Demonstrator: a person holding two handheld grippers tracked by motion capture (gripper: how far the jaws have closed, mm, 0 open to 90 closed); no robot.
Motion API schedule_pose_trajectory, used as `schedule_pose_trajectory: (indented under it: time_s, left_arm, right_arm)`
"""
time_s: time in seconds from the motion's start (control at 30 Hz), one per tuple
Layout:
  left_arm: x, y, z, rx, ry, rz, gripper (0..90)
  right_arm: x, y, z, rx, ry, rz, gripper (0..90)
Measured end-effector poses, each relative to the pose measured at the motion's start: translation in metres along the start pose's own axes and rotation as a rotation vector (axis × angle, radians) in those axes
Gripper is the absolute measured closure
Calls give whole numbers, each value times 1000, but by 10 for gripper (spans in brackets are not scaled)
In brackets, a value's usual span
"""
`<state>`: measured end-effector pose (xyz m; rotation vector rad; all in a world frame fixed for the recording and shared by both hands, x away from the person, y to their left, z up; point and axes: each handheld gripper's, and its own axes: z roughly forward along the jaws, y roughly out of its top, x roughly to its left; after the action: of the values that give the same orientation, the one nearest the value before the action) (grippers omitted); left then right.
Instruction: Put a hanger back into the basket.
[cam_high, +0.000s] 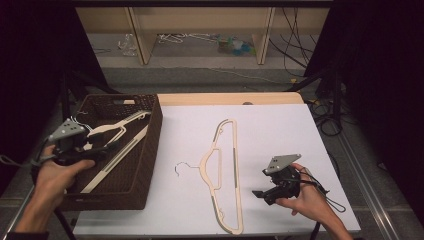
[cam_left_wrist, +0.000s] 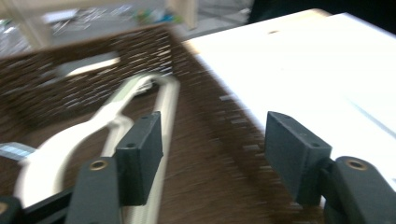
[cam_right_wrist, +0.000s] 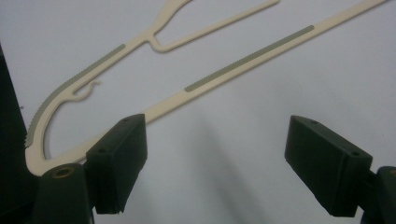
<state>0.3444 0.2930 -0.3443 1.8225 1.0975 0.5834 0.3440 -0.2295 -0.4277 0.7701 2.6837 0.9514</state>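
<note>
we have two cream hangers in play: one hanger on the table (cam_high: 222, 170) lies flat on the white table (cam_high: 280, 130), running from near the middle toward the near edge, its wire hook pointing toward the basket side; the other, the hanger in the basket (cam_high: 112, 137), rests slanted inside the brown wicker basket (cam_high: 150, 150) at the table's left edge, one end propped near the far rim. our left gripper (cam_left_wrist: 212, 140) hovers over the basket with jaws wide apart and nothing between them, the basket hanger just beside its left jaw. our right gripper (cam_right_wrist: 215, 158) sits near the table's near right corner, jaws also wide and empty, aimed at the lower end of the flat hanger, which is close but not touched. we judge the hanger light, thin and stiff, with smooth plastic that could slip; lying flush on the table, it gives little to pinch. the grey ribbed strips along the bar and shoulder look like the surest place to grip, or the corner where the bar meets the shoulder.
</note>
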Motion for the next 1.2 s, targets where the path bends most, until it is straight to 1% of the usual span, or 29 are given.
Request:
schedule_pose_trajectory:
  time_s: [0.03, 0.07, 0.1, 0.13, 0.17, 0.2, 0.23, 0.3, 0.33, 0.37, 0.4, 0.43, 0.47, 0.5, 0.53, 0.57, 0.63, 0.67, 0.7, 0.77, 0.8, 0.9, 0.93, 0.97, 1.0, 1.07, 1.1, 1.13, 1.2]
  left_arm:
    - [-10, 1, 0, -13, -28, 31, 360]
    - [-32, 1, 1, -23, -68, 40, 349]
    - [-32, 1, 1, -23, -68, 40, 345]
    - [-42, 0, 3, -32, -91, 57, 345]
    - [-52, -1, 5, -36, -107, 89, 340]
    - [-59, -2, 6, -33, -116, 87, 333]
    - [-69, -5, 8, -42, -136, 107, 330]
    - [-81, -9, 12, -50, -164, 113, 322]
    - [-96, -16, 15, -41, -186, 91, 322]
    - [-101, -20, 17, -38, -196, 102, 322]
    - [-101, -20, 17, -38, -196, 102, 321]
    - [-107, -24, 19, -29, -205, 92, 321]
    - [-112, -27, 20, -26, -209, 99, 319]
    - [-120, -33, 24, -22, -207, 140, 317]
    - [-120, -33, 24, -22, -207, 140, 314]
    - [-123, -36, 26, -18, -216, 156, 314]
    - [-135, -46, 30, -9, -239, 146, 303]
    - [-135, -46, 30, -9, -239, 146, 301]
    - [-140, -51, 33, -11, -245, 160, 296]
    - [-141, -53, 34, -9, -241, 169, 293]
    - [-144, -55, 35, -4, -249, 155, 282]
    - [-147, -61, 38, -31, -257, 176, 278]
    - [-150, -68, 40, -28, -267, 164, 263]
    - [-150, -68, 40, -28, -267, 164, 262]
    - [-151, -71, 41, -26, -271, 177, 262]
    - [-154, -79, 45, -26, -272, 163, 238]
    - [-154, -79, 45, -26, -272, 163, 239]
    - [-156, -83, 48, -24, -278, 150, 238]
    - [-155, -83, 49, -28, -284, 157, 238]
  right_arm:
    - [0, 0, 3, -5, -15, -6, 219]
    - [1, 0, 3, 3, -13, 0, 218]
    - [1, 0, 3, 3, -13, 0, 218]
    - [2, 1, 2, 19, -8, 9, 216]
    - [3, 1, 2, 22, -11, 18, 216]
    - [3, 1, 3, 13, -15, 3, 216]
    - [3, 1, 3, 5, -21, 8, 216]
    - [4, 1, 4, 5, -19, 10, 216]
    - [4, 1, 3, 19, -15, 6, 214]
    - [5, 2, 4, 19, -20, 14, 214]
    - [4, 1, 4, 17, -21, 5, 214]
    - [4, 1, 4, 17, -21, 5, 214]
    - [5, 1, 5, 5, -32, 4, 213]
    - [6, 1, 6, 3, -25, 20, 214]
    - [6, 1, 6, 3, -25, 20, 214]
    - [5, 0, 7, 11, -17, 17, 214]
    - [7, 1, 9, 31, -20, 30, 213]
    - [8, 1, 10, 29, -25, 30, 213]
    - [8, 0, 11, 17, -30, 24, 212]
    - [8, 1, 11, 31, -24, 31, 209]
    - [11, 1, 13, 41, -27, 55, 207]
    - [11, 2, 16, 35, -38, 48, 203]
    - [13, 4, 19, 48, -39, 54, 192]
    - [13, 4, 19, 48, -39, 54, 192]
    - [15, 5, 20, 53, -40, 67, 186]
    - [20, 10, 27, 75, -41, 99, 180]
    - [20, 10, 27, 75, -41, 99, 180]
    - [22, 13, 34, 88, -52, 91, 179]
    - [25, 17, 41, 108, -52, 103, 180]
